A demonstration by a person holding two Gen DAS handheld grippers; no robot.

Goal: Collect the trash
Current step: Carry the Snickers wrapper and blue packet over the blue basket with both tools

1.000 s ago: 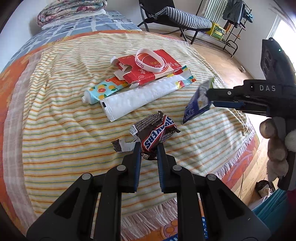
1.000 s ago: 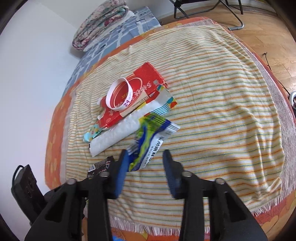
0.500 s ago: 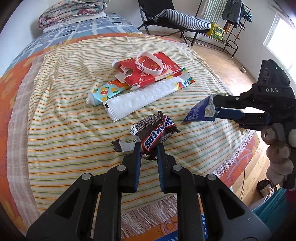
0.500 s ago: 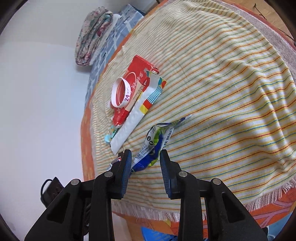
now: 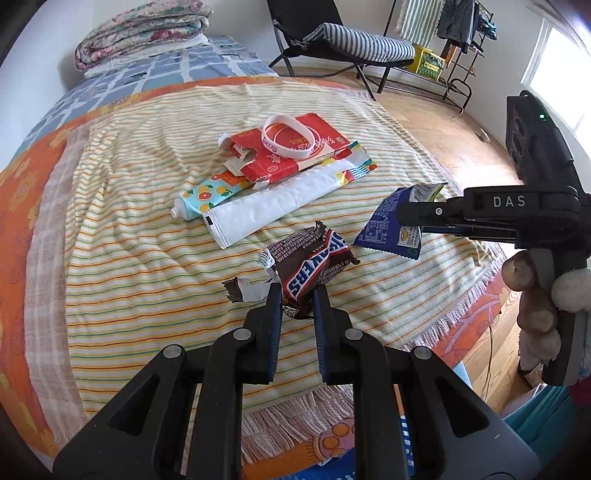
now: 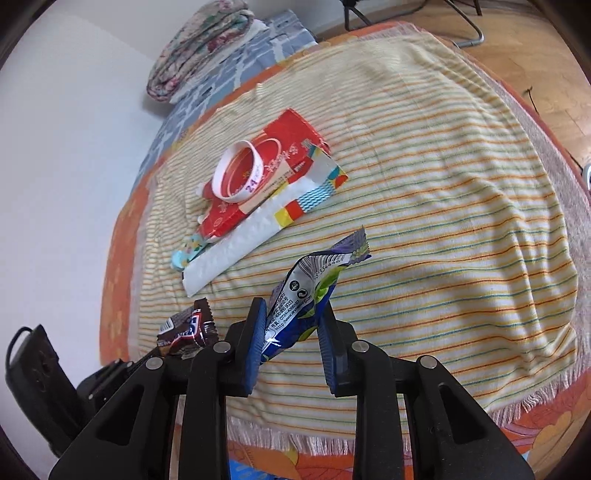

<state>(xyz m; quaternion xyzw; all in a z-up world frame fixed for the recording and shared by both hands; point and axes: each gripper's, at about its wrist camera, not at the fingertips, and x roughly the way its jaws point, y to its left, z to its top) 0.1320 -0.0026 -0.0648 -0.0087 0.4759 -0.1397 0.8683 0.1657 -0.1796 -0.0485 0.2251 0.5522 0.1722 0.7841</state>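
Note:
My left gripper (image 5: 297,301) is shut on a brown Snickers wrapper (image 5: 310,264), held above the striped blanket (image 5: 129,240). My right gripper (image 6: 293,326) is shut on a blue and green snack packet (image 6: 306,295); the packet also shows in the left wrist view (image 5: 388,229), at the right. The Snickers wrapper shows at the lower left of the right wrist view (image 6: 186,328). On the blanket lie a red carton (image 5: 295,155) with a white wristband (image 5: 290,140) on it, a fruit-print tube (image 5: 210,194) and a long white wrapper (image 5: 284,199).
A folded quilt (image 5: 140,33) lies at the bed's head. A black lounge chair (image 5: 343,40) and a clothes rack (image 5: 465,44) stand on the wooden floor beyond. The blanket's fringed edge (image 5: 295,410) is just below my grippers.
The right gripper has closed on the blue packet and lifted and turned with it. The left gripper keeps its hold on the Snickers wrapper, nearly still.

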